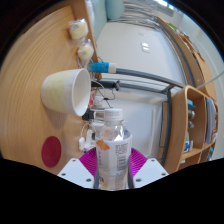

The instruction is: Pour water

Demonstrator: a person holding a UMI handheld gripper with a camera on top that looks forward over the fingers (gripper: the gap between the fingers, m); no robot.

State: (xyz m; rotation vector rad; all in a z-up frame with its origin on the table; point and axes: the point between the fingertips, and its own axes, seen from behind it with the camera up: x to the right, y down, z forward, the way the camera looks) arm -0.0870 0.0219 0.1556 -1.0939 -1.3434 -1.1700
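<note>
Gripper (112, 172) pinching clear bottle (111, 145) at lower centre, label print unreadable; white cup (68, 91) at left.

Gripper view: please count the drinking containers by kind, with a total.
Clear plastic bottle, between the gripper fingers: 1
White cup, tipped on its side beyond the bottle: 1
Total: 2

Bottle (112, 148) label print unreadable
</note>
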